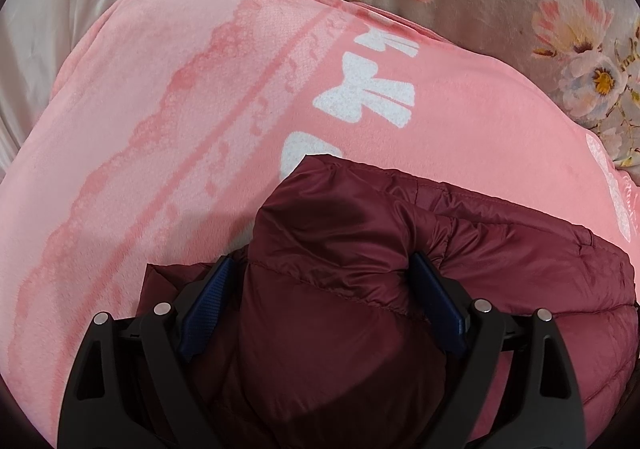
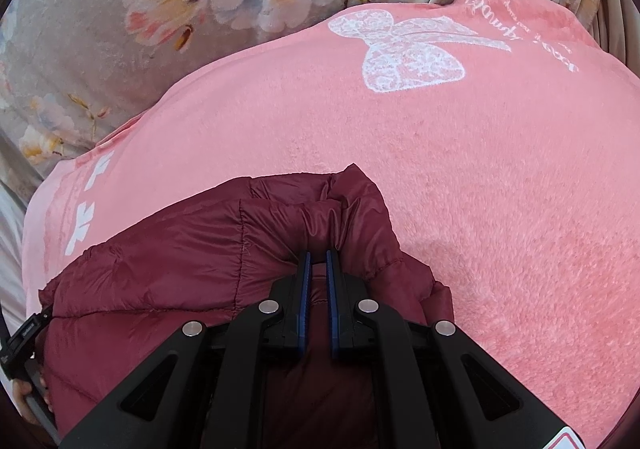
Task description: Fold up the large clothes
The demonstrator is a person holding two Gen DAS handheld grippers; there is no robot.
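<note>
A dark red quilted puffer jacket [image 1: 340, 249] lies on a pink fleece blanket [image 1: 160, 109]. My left gripper [image 1: 322, 263] stands wide open, and a thick puffed fold of the jacket bulges between its blue pads [image 1: 436, 297]. In the right wrist view the jacket [image 2: 180, 261] fills the lower left. My right gripper [image 2: 318, 255] is shut on a bunched edge of the jacket near its corner [image 2: 352, 185]; the fabric is pinched between the narrow jaws. The other gripper shows at the far left edge [image 2: 20, 337].
The pink blanket [image 2: 500, 189] has white bow prints [image 1: 360, 89] and a large white lace bow [image 2: 412, 49]. Beyond it lies grey floral bedding [image 2: 120, 29], also in the left wrist view [image 1: 540, 9]. A pale sheet [image 1: 60, 9] lies at the left.
</note>
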